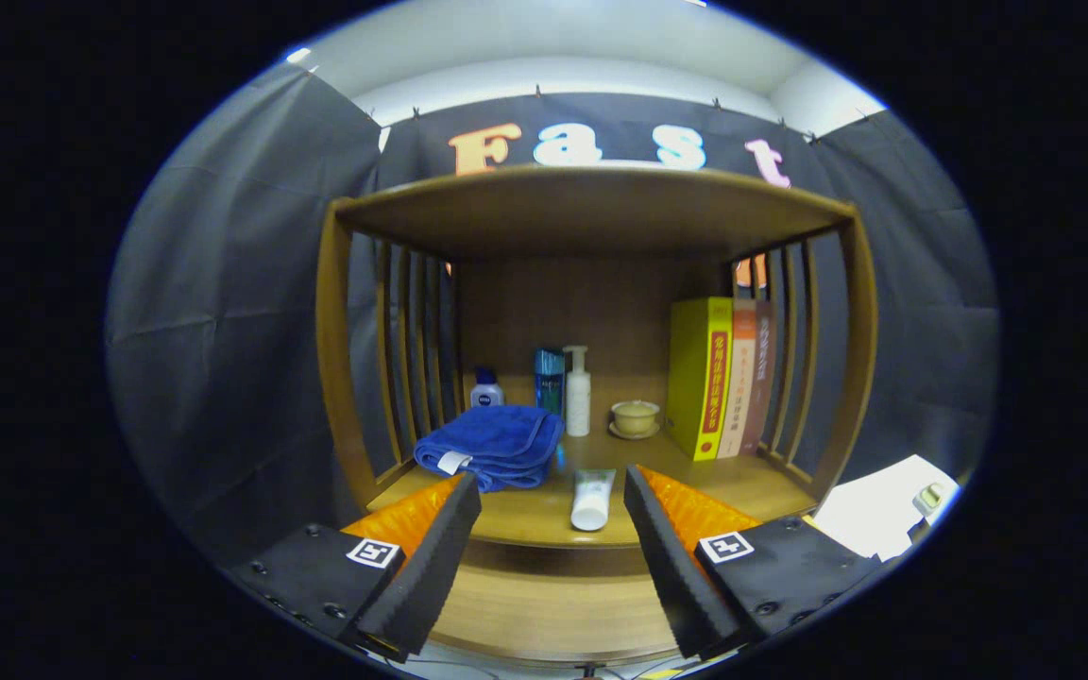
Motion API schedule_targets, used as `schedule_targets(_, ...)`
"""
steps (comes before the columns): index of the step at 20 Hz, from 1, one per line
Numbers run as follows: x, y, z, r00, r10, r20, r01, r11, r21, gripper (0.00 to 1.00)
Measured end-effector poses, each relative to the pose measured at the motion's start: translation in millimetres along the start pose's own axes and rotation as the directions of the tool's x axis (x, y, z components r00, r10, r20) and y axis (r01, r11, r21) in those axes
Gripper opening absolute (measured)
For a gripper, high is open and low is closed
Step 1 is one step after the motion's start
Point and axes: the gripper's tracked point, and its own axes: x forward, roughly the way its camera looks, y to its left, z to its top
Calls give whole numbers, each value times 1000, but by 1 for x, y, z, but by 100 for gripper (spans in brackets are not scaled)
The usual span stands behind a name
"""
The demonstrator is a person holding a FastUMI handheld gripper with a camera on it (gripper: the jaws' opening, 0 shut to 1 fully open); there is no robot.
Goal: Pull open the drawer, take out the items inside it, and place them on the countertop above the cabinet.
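tongs [552, 496] spread apart, nothing held, facing tube [592, 499].

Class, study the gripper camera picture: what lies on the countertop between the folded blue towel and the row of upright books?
In the gripper view, between the blue towel and the books: a white pump bottle, a lidded cup on a saucer, and, nearer the open gripper, a white tube lying flat.

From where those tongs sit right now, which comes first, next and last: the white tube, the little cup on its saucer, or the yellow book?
The open tongs hold nothing.
1. White tube: lying on the shelf just ahead, between the fingers.
2. Cup on its saucer: farther back, beside the pump bottle.
3. Yellow book: standing off to the right; too close to the cup to rank firmly.
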Motion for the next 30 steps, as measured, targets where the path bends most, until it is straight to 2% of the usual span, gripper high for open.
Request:
schedule_targets(8,-67,7,-68,999,-15,41,14,1000,13,99)
schedule_targets(15,-99,-15,-104,992,-91,89,89,996,20,100)
schedule_targets(19,-103,-23,-132,992,-100,74,101,995,-10,100)
schedule_targets(24,-102,-26,-166,993,-104,62,102,994,34,99)
schedule_targets(30,-91,-22,-206,995,-95,-18,95,994,50,100)
